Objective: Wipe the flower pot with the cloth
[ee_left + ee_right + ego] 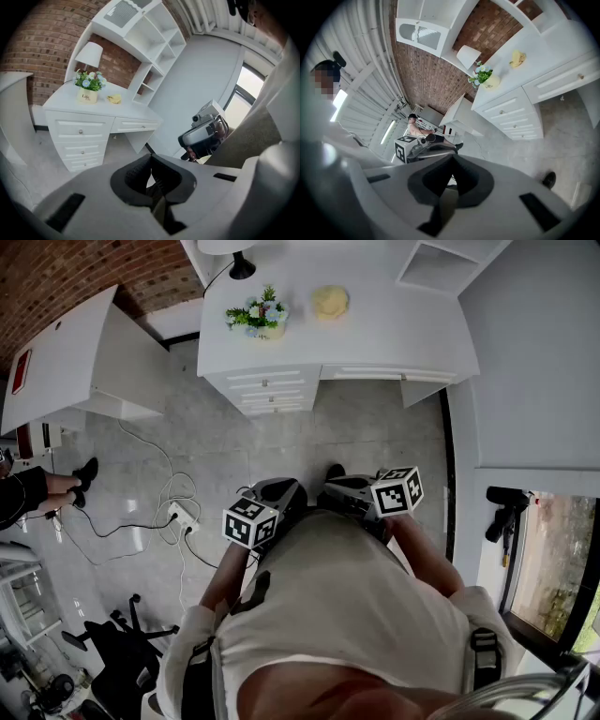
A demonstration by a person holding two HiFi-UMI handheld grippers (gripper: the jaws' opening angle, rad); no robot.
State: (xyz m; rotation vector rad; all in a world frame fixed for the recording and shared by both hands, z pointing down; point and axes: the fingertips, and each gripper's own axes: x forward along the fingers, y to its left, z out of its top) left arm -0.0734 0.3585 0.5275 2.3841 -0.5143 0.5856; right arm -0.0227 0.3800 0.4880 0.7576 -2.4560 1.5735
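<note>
A cream flower pot with green leaves and pale flowers stands on the white desk. A crumpled yellow cloth lies just right of it. The left gripper view shows the same pot and cloth far off; so does the right gripper view, with pot and cloth. Both grippers are held close to the person's body, well short of the desk. My left gripper and my right gripper are shut with nothing between the jaws.
A white table lamp stands behind the pot, under open white shelves. The desk has a drawer unit. A power strip with cables lies on the grey floor. A second white table stands at left beside a seated person.
</note>
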